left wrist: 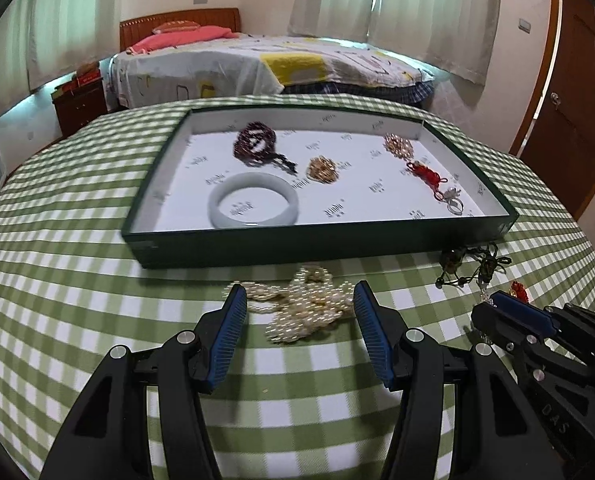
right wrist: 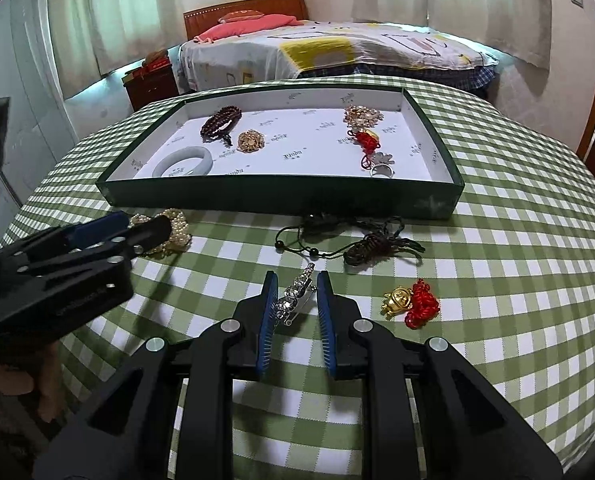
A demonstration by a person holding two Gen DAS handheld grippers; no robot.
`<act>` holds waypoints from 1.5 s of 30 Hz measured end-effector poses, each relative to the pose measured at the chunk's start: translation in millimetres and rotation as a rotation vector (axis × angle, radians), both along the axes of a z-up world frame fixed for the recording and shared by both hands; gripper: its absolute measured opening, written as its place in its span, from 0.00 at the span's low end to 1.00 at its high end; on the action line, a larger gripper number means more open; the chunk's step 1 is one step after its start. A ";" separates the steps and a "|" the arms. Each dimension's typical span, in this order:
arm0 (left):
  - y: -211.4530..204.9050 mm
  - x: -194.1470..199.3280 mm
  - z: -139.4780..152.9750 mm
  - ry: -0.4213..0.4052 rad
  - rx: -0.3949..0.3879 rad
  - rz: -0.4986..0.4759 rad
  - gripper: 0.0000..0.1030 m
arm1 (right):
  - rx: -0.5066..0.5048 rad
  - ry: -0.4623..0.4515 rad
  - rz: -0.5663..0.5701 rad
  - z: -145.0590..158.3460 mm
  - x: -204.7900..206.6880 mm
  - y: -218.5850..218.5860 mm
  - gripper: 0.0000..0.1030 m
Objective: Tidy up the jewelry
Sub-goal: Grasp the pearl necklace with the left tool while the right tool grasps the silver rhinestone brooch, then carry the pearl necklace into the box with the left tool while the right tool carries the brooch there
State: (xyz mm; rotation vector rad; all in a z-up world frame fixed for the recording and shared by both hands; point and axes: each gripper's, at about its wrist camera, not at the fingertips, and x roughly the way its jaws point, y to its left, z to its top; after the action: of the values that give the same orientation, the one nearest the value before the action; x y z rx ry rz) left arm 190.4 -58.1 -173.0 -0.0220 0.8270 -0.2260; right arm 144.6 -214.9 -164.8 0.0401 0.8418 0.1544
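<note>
- On the green checked table [right wrist: 497,240], just in front of the green tray [right wrist: 281,200], lie the bits of jewelry that are not put away yet.
- The right gripper [right wrist: 296,300] is narrow. A shiny silver brooch [right wrist: 293,300] sits between its blue pads. It touches the left pad; I cannot tell if the right pad presses it too.
- The brooch looks small, hard and light. It is bumpy and shiny, so it could slip or twist. I would pinch it across the thick middle, not at the thin tip.
- The left gripper [left wrist: 297,300] is wide, with nothing in it. It hangs over a pile of pearls [left wrist: 305,308], one finger on each side, not touching.
- The pearls look soft and floppy like a string. They will dangle and slide if picked up. I would grab where the pile is thickest.
- The right view shows things the left view shows poorly or not at all: the black cord necklace [right wrist: 349,244] in full, the gold charm with red tassel [right wrist: 411,304], and the brooch up close.
- The left view shows the pearls whole, where the right view hides half of them behind the left gripper.
- Both views show the tray holding a white bangle [left wrist: 253,204], dark beads [left wrist: 253,144], gold pieces and a red knot.
</note>
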 end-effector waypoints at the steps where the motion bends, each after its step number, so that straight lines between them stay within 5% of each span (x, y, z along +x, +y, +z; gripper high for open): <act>1: -1.9 3.0 -1.4 0.012 0.000 -0.004 0.53 | 0.002 0.001 -0.001 -0.4 0.2 -0.7 0.19; 8: -7.5 6.6 -4.1 0.022 0.017 -0.008 0.53 | 0.012 0.010 -0.006 -4.1 1.9 -2.1 0.19; 13: -4.3 3.6 -5.0 0.026 0.012 -0.017 0.29 | 0.011 0.013 -0.005 -5.9 2.5 -1.3 0.19; 17: -1.8 0.4 -4.4 0.022 0.003 -0.025 0.22 | 0.011 0.010 -0.005 -5.6 2.4 -1.4 0.19; 28: 12.5 -11.2 3.0 0.004 -0.021 -0.004 0.20 | 0.011 -0.014 -0.003 -0.9 0.4 1.6 0.19; 45: 8.5 -6.1 63.5 -0.165 -0.080 -0.009 0.20 | 0.020 -0.162 -0.001 56.3 16.8 -3.4 0.19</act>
State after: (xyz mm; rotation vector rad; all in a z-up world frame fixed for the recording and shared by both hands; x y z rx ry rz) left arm 184.3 -49.6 -109.5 -0.0735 0.6540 -0.2654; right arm 161.4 -218.3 -108.5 0.0460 0.6784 0.1628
